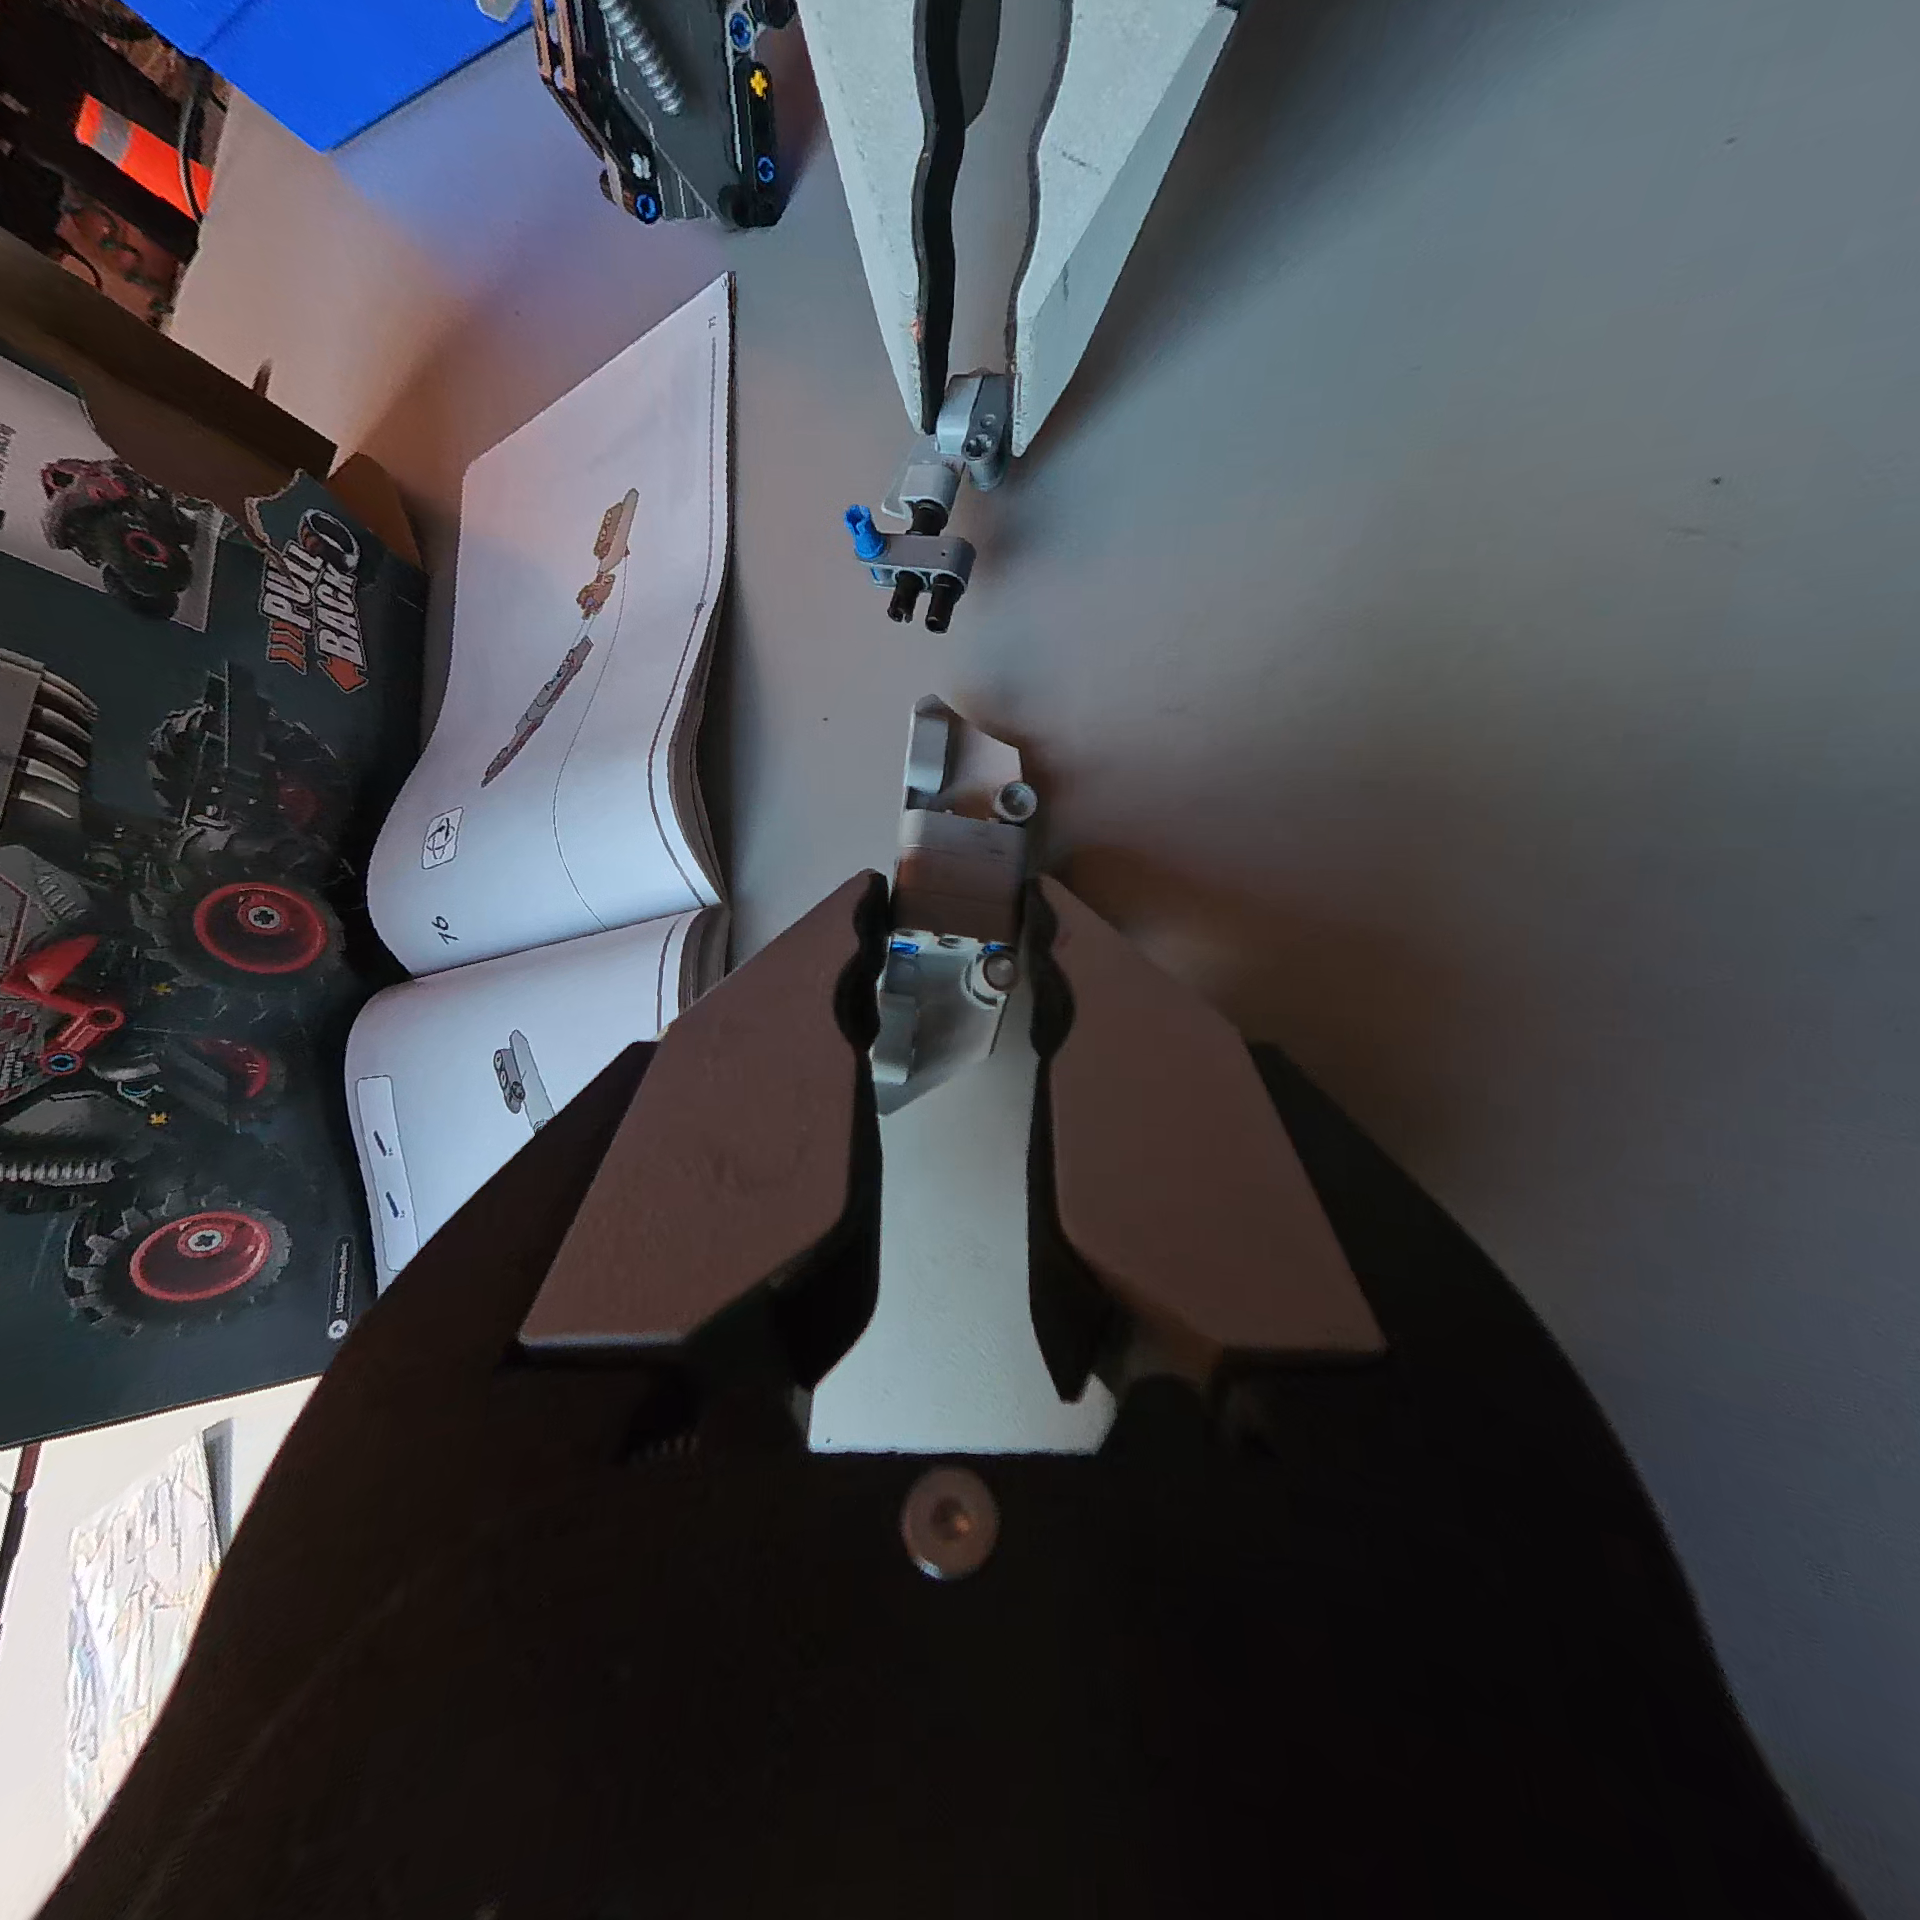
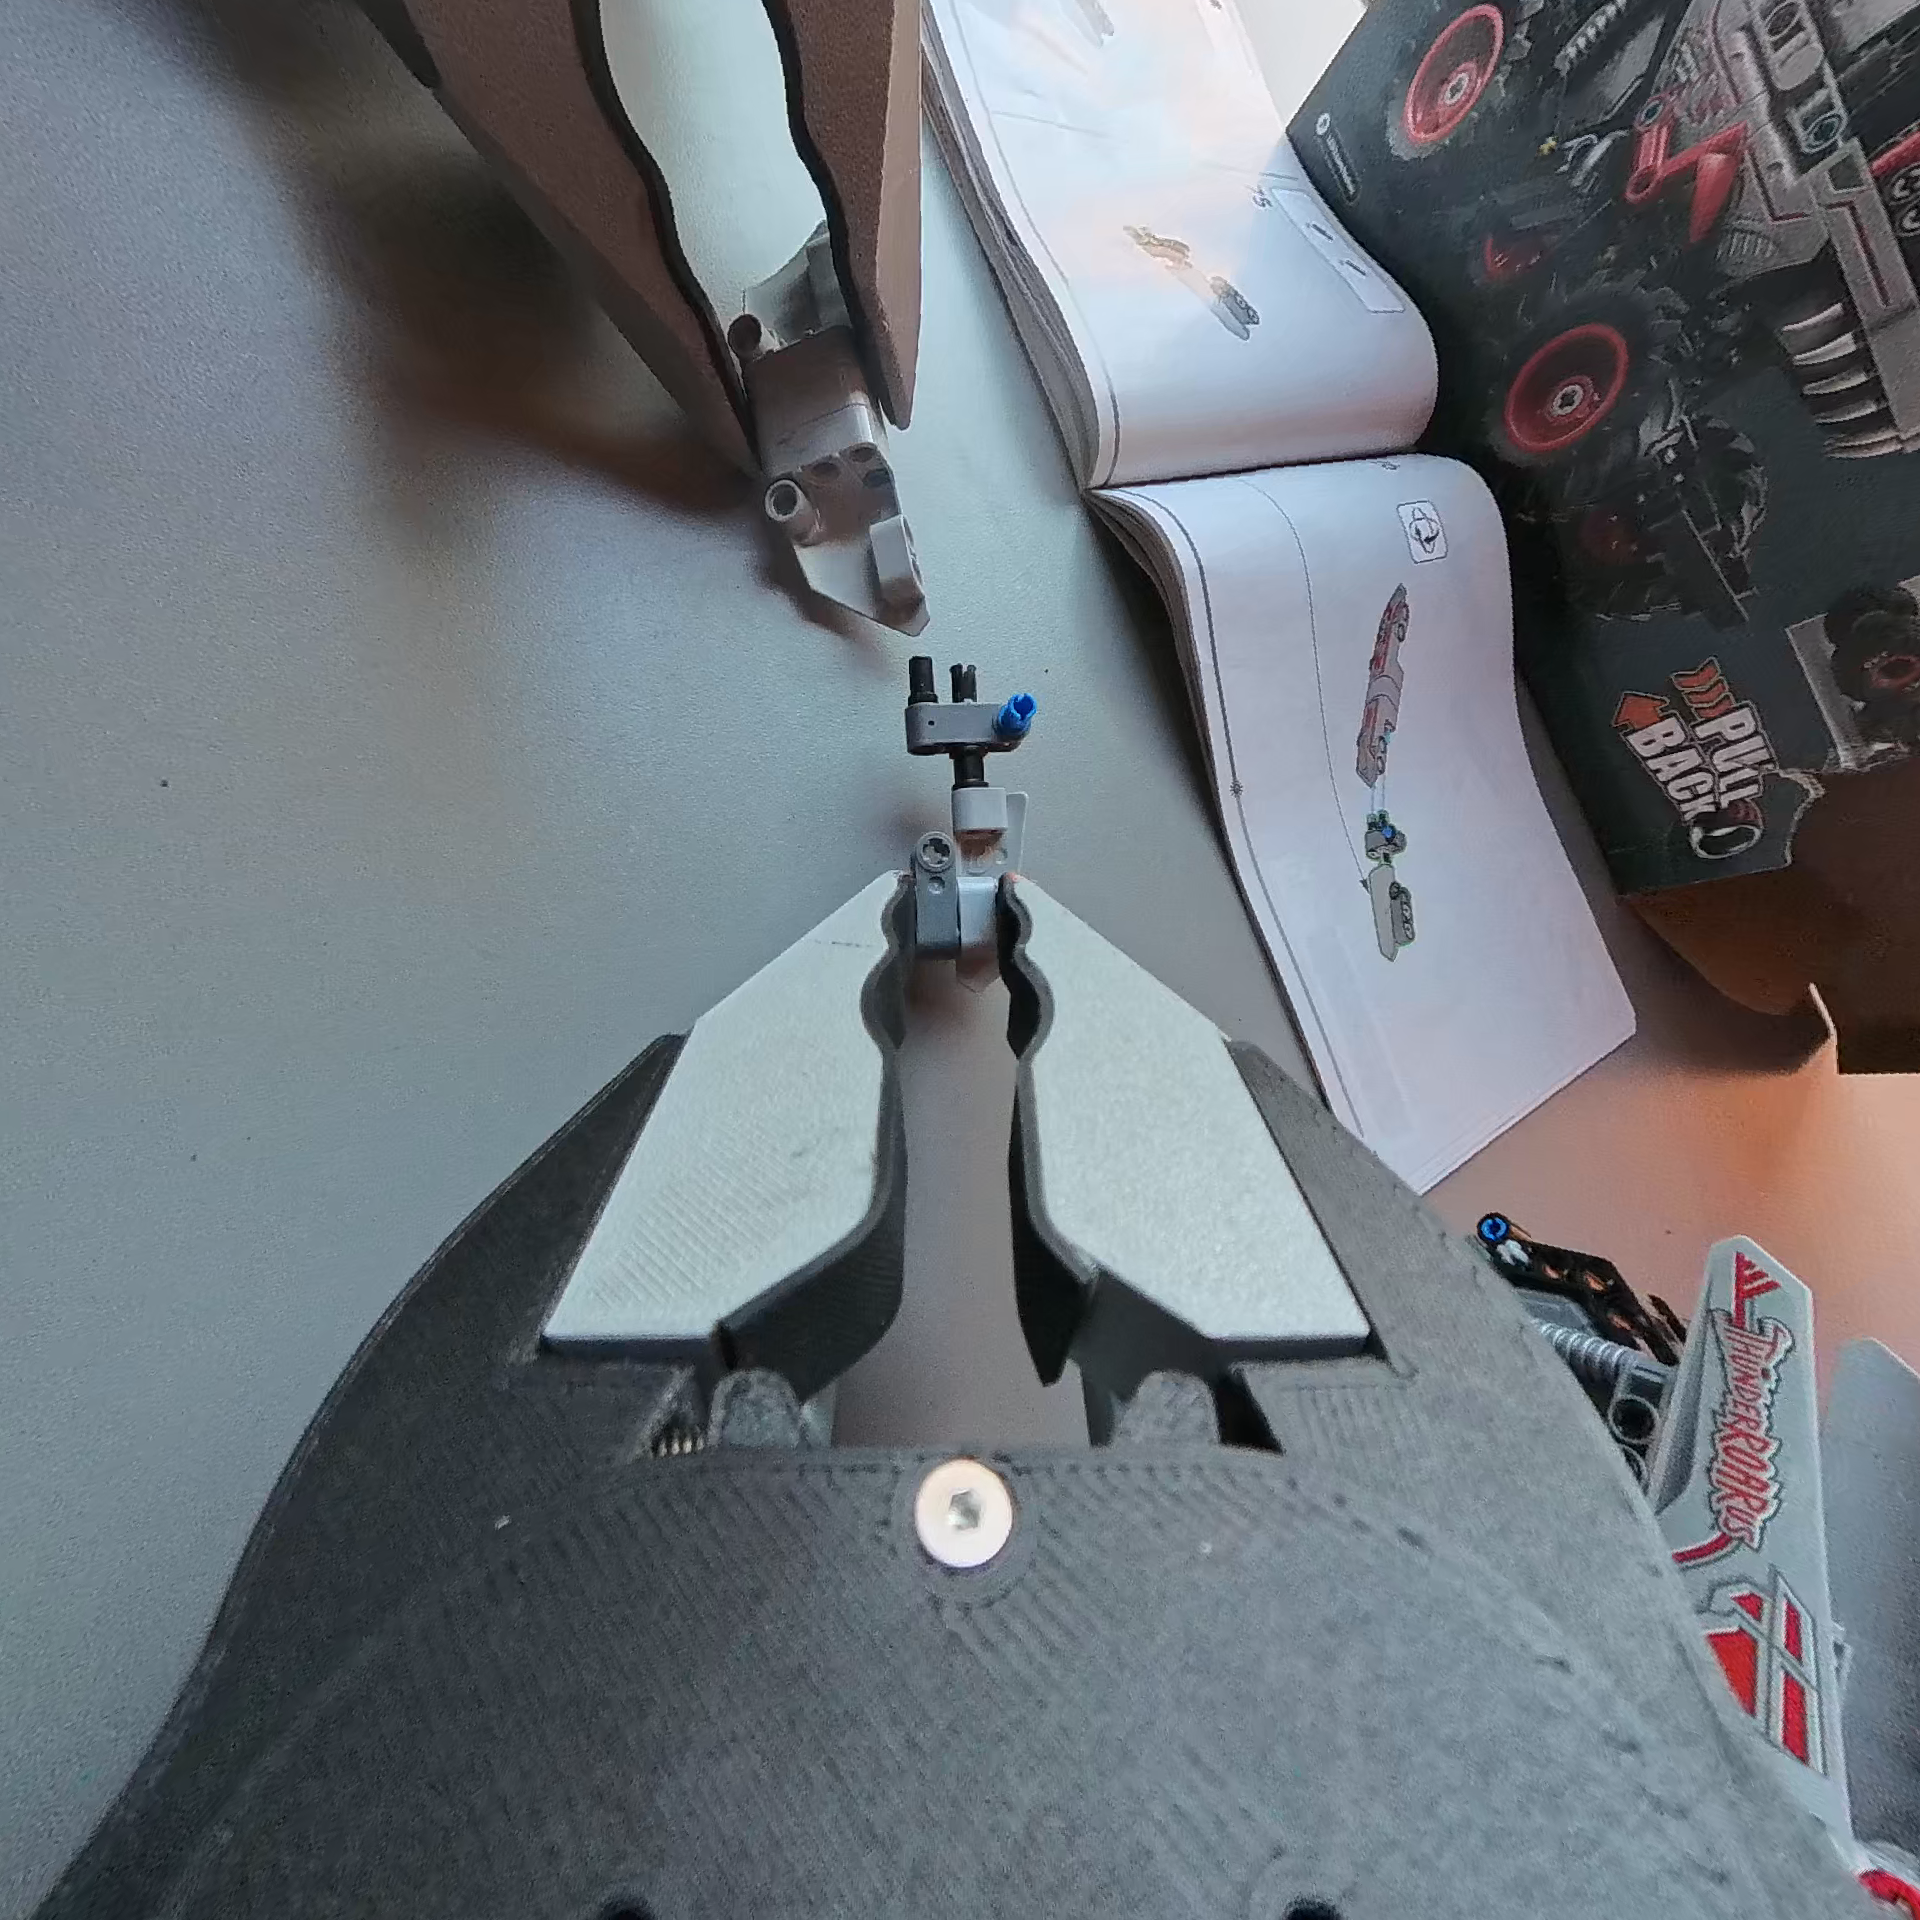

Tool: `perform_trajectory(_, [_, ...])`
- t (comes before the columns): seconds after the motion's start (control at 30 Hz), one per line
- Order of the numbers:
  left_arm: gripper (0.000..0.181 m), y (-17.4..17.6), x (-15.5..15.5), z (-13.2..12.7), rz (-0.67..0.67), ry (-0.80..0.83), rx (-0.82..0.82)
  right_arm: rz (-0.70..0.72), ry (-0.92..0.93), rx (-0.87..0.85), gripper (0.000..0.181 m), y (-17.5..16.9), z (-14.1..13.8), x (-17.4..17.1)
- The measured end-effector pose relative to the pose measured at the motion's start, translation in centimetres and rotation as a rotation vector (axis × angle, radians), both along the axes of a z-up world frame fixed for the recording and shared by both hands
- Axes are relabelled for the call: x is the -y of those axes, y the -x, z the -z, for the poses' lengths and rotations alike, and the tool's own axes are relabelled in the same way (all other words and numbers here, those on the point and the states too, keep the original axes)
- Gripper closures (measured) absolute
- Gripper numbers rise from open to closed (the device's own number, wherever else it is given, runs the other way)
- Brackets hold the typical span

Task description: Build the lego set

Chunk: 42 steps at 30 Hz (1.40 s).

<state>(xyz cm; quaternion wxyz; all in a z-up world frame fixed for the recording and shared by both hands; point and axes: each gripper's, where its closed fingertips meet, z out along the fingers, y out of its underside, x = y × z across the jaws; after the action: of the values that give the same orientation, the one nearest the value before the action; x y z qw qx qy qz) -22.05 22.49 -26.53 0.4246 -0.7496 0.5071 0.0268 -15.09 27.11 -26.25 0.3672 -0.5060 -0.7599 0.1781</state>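
Light grey plastic makes up both sub-assemblies I am handling. My left gripper (image 1: 951,914) is clamped on a pale grey panel piece (image 1: 961,831), whose free end with its open pin holes projects forward beyond the fingertips. My right gripper (image 2: 951,899) is closed on a small connector assembly (image 2: 966,790): a dark grey link at the tips, then a pale bush, then a short grey beam carrying two black pins (image 2: 940,681) and one blue pin (image 2: 1015,715).

Both pieces are held above the grey table (image 1: 1455,520), facing each other nose to nose. The two long axes lie very nearly on one line, with the black pins pointing straight at the panel's holes. A clear gap separates them; nothing touches yet. I judge neither gripper is nearer than the other, so the coming move is a straight closing along that shared axis, and any sideways offset would make the pins miss.

Beside the work, the open instruction booklet (image 1: 582,707) lies on the table, the set's box (image 1: 187,883) beyond it, and the part-built vehicle (image 1: 686,114) near the right gripper
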Motion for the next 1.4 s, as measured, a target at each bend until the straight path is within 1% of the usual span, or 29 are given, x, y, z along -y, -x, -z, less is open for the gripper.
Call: perform_trajectory(1.4, [0.158,-0.07,-0.07,-0.01,0.007,-0.01,-0.006,0.001,0.0,0.01,0.169,-0.03,0.18,-0.05])
